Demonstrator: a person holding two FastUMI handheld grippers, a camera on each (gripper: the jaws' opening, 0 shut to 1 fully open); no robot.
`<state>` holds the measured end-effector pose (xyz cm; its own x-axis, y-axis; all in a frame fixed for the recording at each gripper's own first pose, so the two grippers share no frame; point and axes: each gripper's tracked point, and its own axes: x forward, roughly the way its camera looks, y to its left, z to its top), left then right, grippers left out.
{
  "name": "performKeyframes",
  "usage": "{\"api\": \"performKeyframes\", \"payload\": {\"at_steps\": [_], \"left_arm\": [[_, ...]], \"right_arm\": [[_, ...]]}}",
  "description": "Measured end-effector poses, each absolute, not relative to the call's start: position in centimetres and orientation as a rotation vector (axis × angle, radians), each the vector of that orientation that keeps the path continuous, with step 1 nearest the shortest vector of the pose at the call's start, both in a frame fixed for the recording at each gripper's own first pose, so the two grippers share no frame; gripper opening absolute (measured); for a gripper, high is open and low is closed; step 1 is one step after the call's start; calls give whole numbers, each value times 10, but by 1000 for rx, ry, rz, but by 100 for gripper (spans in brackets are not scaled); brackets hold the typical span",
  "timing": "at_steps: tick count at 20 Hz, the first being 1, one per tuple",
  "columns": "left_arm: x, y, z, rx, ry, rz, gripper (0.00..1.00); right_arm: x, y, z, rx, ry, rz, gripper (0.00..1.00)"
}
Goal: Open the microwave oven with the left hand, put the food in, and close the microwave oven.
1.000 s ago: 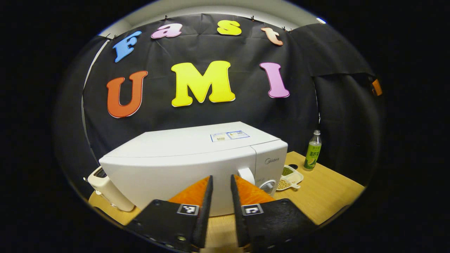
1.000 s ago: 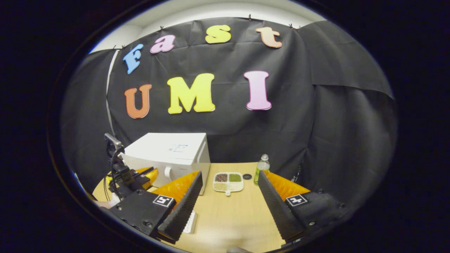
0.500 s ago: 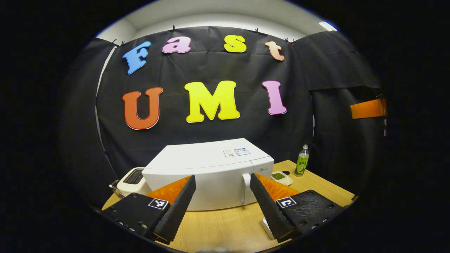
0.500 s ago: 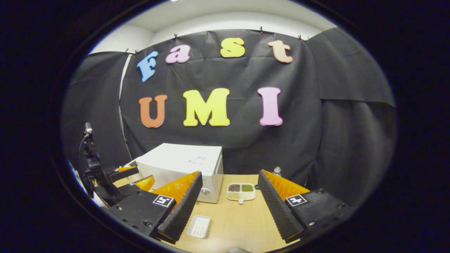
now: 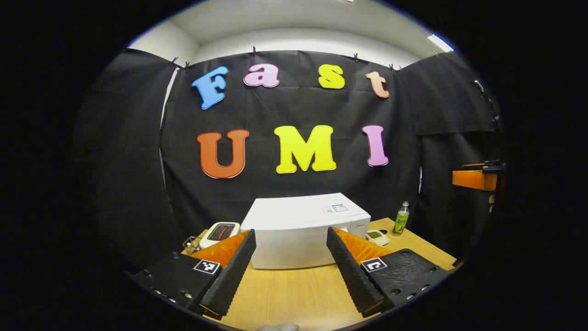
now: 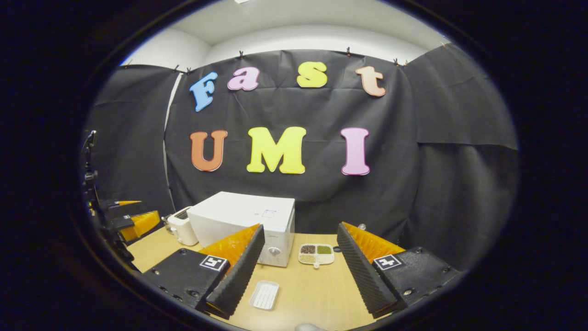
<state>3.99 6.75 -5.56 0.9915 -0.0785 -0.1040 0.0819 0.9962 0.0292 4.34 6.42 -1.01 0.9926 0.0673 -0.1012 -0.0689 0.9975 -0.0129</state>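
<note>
At the far left of the wooden counter (image 6: pixel 317 294), a cream toaster (image 6: pixel 182 228) is standing just beside the boxy white microwave oven (image 6: pixel 243 220), whose door is sitting closed, facing the camera in the left gripper view (image 5: pixel 294 246). In front of it, a small white ribbed tray (image 6: pixel 264 294) is lying flat on the wood. To the right, a white divided dish of dark, green and pale food (image 6: pixel 316 253) is resting near the oven's knob corner, and a green plastic bottle (image 5: pixel 402 219) is standing upright farther right.

The left tool (image 5: pixel 288 262) is hovering level above the counter, released, its fingers spread wide and framing the oven from well apart. The right tool (image 6: pixel 299 266) is likewise hanging released, holding nothing, aimed at the dish. Black cloth is draping the booth behind, under a white ceiling.
</note>
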Motion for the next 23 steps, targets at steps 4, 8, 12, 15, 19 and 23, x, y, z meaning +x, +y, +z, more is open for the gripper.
{"api": "performKeyframes", "payload": {"at_steps": [4,8,12,15,19,23], "left_arm": [[14,98,-46,38,97,-31,95],[-2,114,-38,27,89,-10,95],[-7,117,-23,29,55,-17,95],[-5,111,-9,25,25,-30,95],[-2,104,5,11,0,-40,95],[-2,97,15,21,-22,-46,89]], "right_arm": [[26,62,0,9,72,50,92],[11,57,8,8,43,21,100],[3,54,12,23,36,5,100],[-1,55,17,20,24,-1,92],[-2,59,25,14,9,10,92],[-3,62,36,15,-11,19,92]]}}
